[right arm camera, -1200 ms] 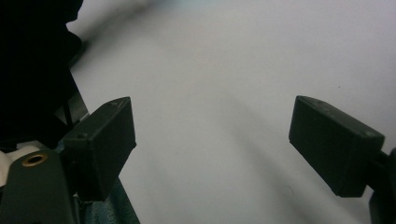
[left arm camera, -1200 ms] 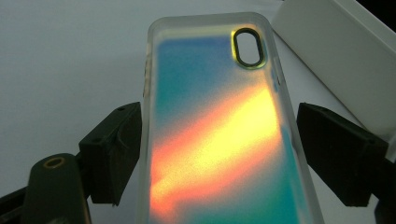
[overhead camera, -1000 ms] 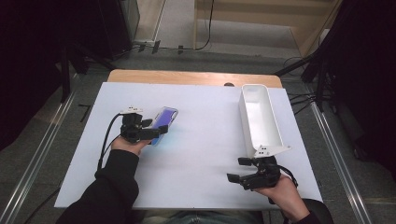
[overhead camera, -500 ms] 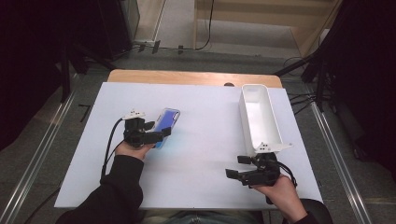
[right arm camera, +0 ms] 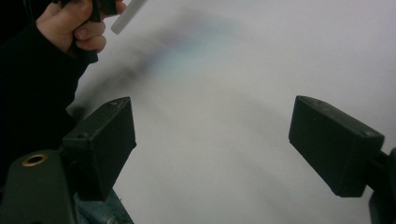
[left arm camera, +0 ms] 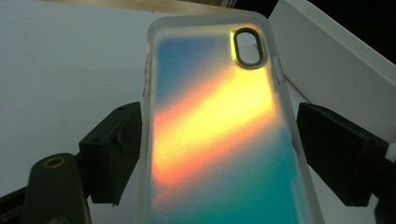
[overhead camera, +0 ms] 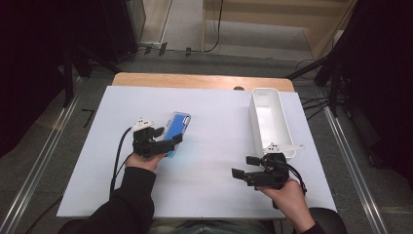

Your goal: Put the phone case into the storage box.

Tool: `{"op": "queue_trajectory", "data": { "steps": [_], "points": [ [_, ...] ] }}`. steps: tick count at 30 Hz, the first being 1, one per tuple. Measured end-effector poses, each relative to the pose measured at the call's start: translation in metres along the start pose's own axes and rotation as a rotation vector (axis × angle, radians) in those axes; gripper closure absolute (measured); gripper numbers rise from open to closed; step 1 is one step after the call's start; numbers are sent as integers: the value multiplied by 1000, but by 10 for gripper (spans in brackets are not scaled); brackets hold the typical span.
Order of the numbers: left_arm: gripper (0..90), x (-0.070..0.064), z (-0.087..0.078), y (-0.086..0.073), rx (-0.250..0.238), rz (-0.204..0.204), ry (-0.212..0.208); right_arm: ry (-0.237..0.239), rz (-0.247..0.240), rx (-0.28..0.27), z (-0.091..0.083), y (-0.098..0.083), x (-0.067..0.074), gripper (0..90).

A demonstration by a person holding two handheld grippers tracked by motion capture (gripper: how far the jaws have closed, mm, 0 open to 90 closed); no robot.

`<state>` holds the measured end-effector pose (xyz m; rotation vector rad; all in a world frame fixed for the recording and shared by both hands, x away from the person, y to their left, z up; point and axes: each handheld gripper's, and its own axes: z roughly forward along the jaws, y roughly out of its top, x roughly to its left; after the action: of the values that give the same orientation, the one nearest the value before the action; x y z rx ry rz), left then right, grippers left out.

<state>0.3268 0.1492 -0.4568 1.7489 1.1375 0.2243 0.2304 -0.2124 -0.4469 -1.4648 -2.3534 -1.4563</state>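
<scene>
An iridescent phone case [overhead camera: 176,127], blue to orange with a clear rim, is held just off the white table [overhead camera: 214,97] left of centre. My left gripper [overhead camera: 168,141] is shut on its long sides. In the left gripper view the case [left arm camera: 215,130] spans the gap between both black jaws, camera hole at the far end. My right gripper [overhead camera: 246,168] hovers near the table's front right, open. Between its jaws [right arm camera: 212,144] there is bare table. The right gripper view also catches the person's other hand [right arm camera: 70,23] and the case's edge [right arm camera: 128,14].
A long white bin [overhead camera: 256,122] stands at the right side of the table, just beyond my right gripper, and nothing lies in it. Its wall [left arm camera: 336,65] rises beyond the case in the left gripper view. A wooden strip [overhead camera: 195,80] runs along the table's far edge.
My left hand has shifted slightly to the right and toward the near side, carrying the phone case. The right gripper has stayed nearly in place.
</scene>
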Motion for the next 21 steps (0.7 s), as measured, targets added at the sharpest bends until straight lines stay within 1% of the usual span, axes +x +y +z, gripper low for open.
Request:
{"op": "queue_trajectory", "data": {
  "steps": [3, 5, 6, 8, 9, 15, 16, 19, 21],
  "points": [
    [167, -2, 2, -3, 4, -5, -2, -2, 12, -1, 2, 4, 2, 132],
    [167, -4, 3, -4, -4, -2, 4, -4, 12, -3, 4, 5, 3, 132],
    [167, -5, 3, -5, -10, -8, 2, -22, 13, -7, 6, 7, 4, 132],
    [167, -6, 4, -6, -12, -9, 3, -30, 12, -6, 6, 9, 3, 132],
    [167, -7, 4, -6, -13, -5, 3, -31, 22, -9, 7, 10, 4, 132],
    [167, -9, 6, -10, -20, -26, -8, -30, 49, -23, 9, 16, 4, 132],
    [167, -9, 6, -11, -21, -40, -12, -31, 53, -25, 10, 18, 4, 132],
    [167, -10, 7, -13, -18, -61, -22, -20, 72, -34, 11, 22, 4, 132],
    [167, -11, 8, -14, -26, -63, -24, -18, 78, -31, 13, 25, 4, 133]
  ]
}}
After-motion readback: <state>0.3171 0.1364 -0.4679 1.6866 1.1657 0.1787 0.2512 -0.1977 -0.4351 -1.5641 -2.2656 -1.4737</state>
